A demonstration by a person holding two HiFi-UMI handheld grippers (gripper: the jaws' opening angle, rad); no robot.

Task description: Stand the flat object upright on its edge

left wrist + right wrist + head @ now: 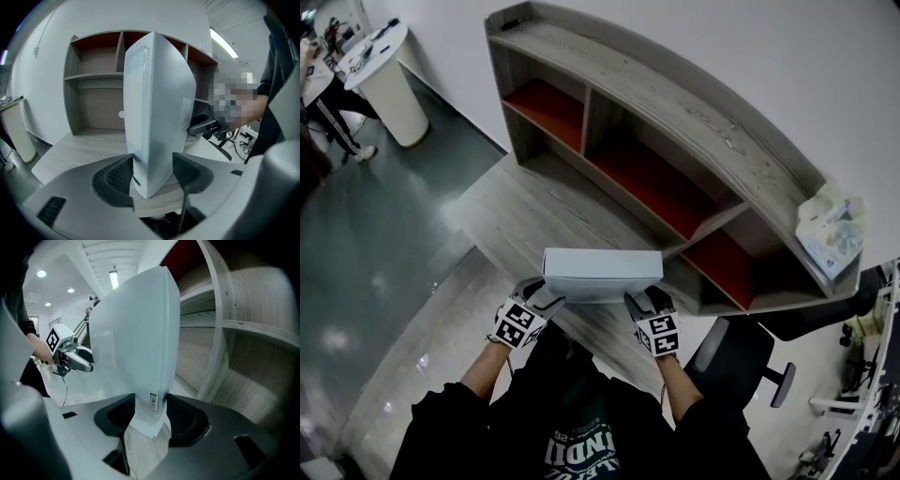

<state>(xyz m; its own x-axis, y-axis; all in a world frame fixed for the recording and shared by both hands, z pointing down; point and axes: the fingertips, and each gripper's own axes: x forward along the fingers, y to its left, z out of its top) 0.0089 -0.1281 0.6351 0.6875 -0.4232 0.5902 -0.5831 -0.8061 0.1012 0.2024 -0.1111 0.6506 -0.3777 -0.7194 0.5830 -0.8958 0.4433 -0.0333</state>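
A flat white box stands on its long edge, with its lower edge at the wooden desk top in front of me. My left gripper clamps its left end and my right gripper its right end. In the left gripper view the box rises upright between the jaws of the left gripper, both pads against its faces. In the right gripper view the box sits squeezed in the right gripper, a small label facing the camera.
A curved grey wooden shelf unit with red-backed compartments stands just behind the box. A plastic-wrapped pack lies on its top at the right. A black office chair is at my right; a white round table stands far left.
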